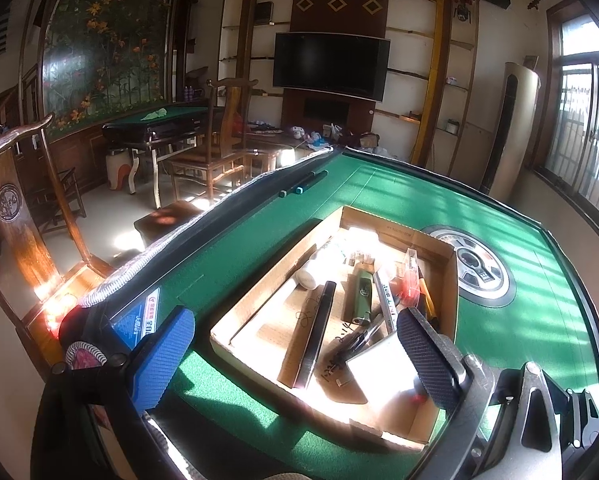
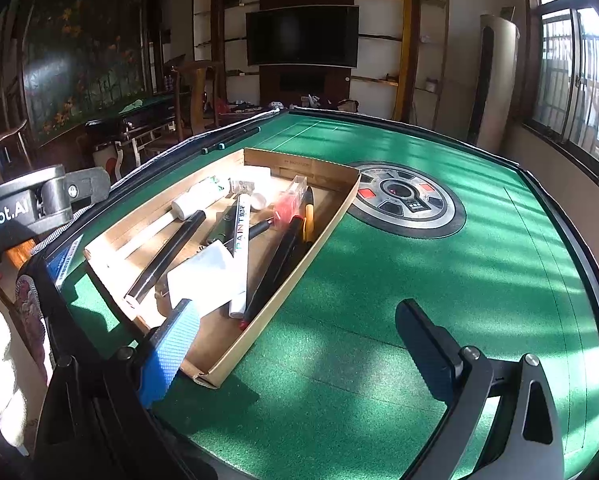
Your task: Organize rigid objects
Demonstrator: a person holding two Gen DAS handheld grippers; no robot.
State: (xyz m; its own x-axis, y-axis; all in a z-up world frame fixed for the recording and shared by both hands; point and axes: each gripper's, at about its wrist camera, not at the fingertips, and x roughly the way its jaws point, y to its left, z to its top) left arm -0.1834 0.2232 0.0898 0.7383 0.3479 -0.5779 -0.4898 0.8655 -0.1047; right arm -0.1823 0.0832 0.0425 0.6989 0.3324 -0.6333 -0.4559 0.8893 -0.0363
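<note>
Two pens [image 1: 304, 184]: seen at the far left edge of the green table [image 1: 499, 248], side by side, well apart from the box — judged the items not yet sorted.
Left gripper [image 1: 291, 356]: held with jaws spread wide over the near end of the cardboard box [image 1: 251, 300]; nothing is gripped.
Box contents: a black bar [image 1: 317, 332], a green lighter [image 1: 359, 294], a white tube [image 2: 197, 198], a white paint marker [image 2: 241, 248], a white card [image 2: 207, 276] and a clear case with red inside [image 2: 289, 202] are seen lying loosely, crossing one another.
Right gripper [image 2: 299, 336]: held with jaws apart, empty; one finger is over the box's near corner, the other over bare felt.
Centre panel [image 2: 403, 200]: set in the table just right of the box, untouched.
Risk — snagging: a jaw lowered into the pile could catch two crossed items at once, so one may be flicked out.
Risk — box shift: the light box could be pushed along the felt if its wall is struck by a finger.
Risk — glare: strong sun washes out the white items, so edges may be misjudged.
</note>
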